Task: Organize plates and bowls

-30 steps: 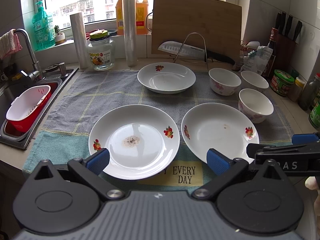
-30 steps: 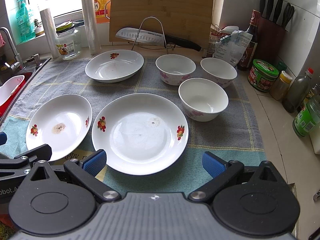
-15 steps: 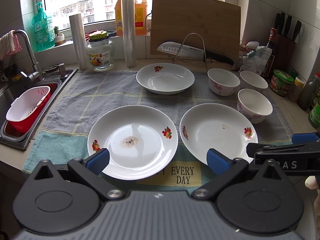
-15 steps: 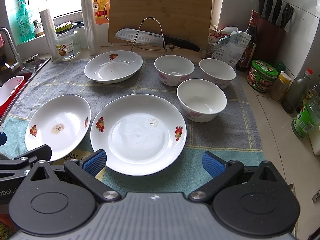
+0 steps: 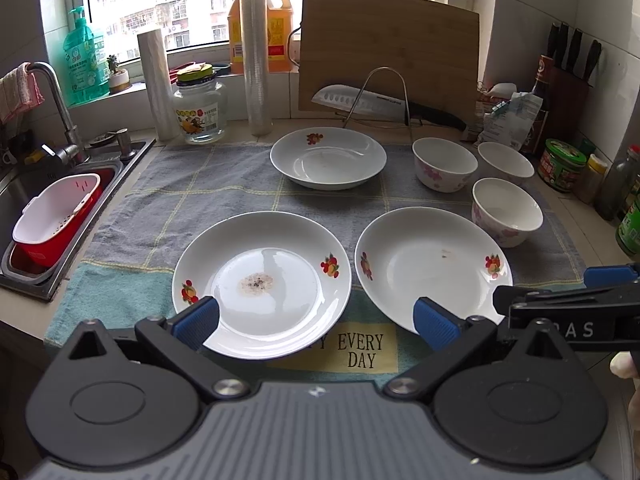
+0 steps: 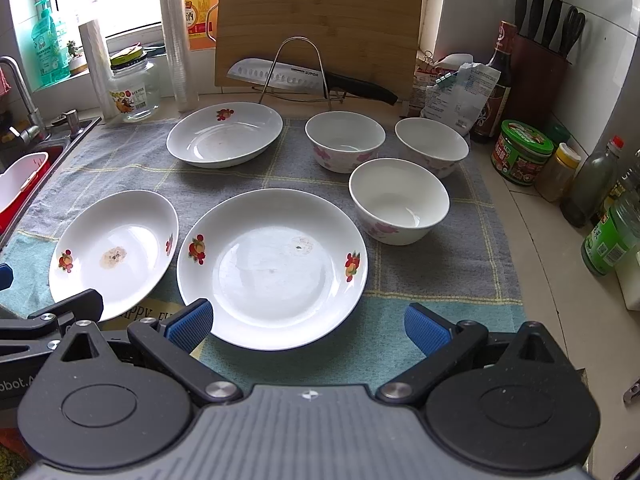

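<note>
Three white plates with fruit prints lie on a grey checked towel (image 5: 200, 184): a near-left plate (image 5: 262, 282) with a brown stain, a near-right plate (image 5: 434, 266), and a far plate (image 5: 328, 157). Three white bowls with pink flowers stand at the right: (image 5: 445, 164), (image 5: 506, 160), (image 5: 507, 211). My left gripper (image 5: 316, 322) is open and empty, hovering at the near-left plate's front rim. My right gripper (image 6: 308, 326) is open and empty at the front rim of the near-right plate (image 6: 272, 266). The stained plate (image 6: 114, 252) and the bowls (image 6: 399, 200) also show in the right wrist view.
A sink (image 5: 48, 216) with a red-and-white basket is at the left. A jar (image 5: 199, 108), film rolls, oil bottles, a cutting board (image 5: 388, 56) and a knife on a wire rack line the back. Jars, bottles and a knife block (image 6: 540, 64) crowd the right.
Both grippers have eased slightly forward towards the near plates. Both stay open and nothing on the towel has moved.
</note>
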`<action>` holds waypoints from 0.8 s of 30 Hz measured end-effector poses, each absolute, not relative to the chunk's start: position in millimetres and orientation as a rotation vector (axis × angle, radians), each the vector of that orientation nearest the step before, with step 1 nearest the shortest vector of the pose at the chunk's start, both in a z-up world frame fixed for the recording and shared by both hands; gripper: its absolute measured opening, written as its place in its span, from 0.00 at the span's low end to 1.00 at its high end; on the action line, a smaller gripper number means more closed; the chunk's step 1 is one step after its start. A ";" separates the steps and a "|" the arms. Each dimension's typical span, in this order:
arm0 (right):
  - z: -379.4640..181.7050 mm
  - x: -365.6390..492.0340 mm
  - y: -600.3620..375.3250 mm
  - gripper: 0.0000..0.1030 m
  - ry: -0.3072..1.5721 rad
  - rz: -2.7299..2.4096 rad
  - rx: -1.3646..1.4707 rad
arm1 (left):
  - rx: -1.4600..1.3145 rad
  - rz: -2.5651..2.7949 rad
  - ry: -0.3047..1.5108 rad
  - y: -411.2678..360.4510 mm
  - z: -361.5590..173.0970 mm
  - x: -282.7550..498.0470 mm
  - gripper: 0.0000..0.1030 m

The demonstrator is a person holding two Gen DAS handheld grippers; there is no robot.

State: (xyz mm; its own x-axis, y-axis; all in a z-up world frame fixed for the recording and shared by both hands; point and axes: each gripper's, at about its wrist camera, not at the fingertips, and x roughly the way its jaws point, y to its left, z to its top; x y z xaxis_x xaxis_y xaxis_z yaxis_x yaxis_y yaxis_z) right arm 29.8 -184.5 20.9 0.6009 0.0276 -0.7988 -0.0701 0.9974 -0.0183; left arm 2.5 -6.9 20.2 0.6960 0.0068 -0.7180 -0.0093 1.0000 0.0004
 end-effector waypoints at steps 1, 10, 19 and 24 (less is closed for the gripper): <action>21.2 29.4 -185.0 1.00 0.924 0.058 -0.049 | -0.003 0.009 0.800 -7.6 19.9 1.9 0.99; 23.6 25.0 -186.6 1.00 0.901 0.073 -0.064 | 0.000 0.011 0.776 -11.3 19.5 -7.5 0.99; 27.1 17.9 -193.0 1.00 0.850 0.154 -0.070 | -0.008 -0.017 0.744 -11.5 20.6 -20.4 0.99; 23.0 17.4 -195.8 1.00 0.828 0.206 -0.078 | -0.027 -0.026 0.752 -2.2 15.6 -25.0 0.99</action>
State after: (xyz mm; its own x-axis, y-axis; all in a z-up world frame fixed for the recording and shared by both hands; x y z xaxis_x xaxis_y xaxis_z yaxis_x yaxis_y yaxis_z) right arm 17.4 -195.8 23.0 0.6579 0.1515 -0.7377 -0.2125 0.9771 0.0111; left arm -25.0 -2.2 15.6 0.7300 -0.0338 -0.6826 0.0143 0.9993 -0.0342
